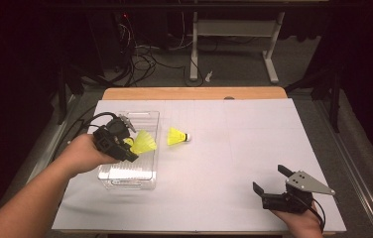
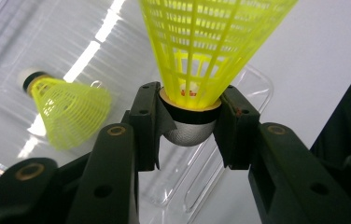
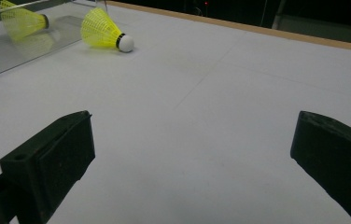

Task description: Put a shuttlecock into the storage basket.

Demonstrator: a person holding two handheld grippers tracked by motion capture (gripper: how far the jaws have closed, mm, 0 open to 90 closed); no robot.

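No legible text (red print blurred)

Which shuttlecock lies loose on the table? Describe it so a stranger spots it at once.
Start at the clear bin on the table's left side. Just right of its far end, on the bare white surface, lies a yellow shuttlecock on its side. Unlike the held shuttlecock clamped in the left gripper above the bin, nothing touches it.
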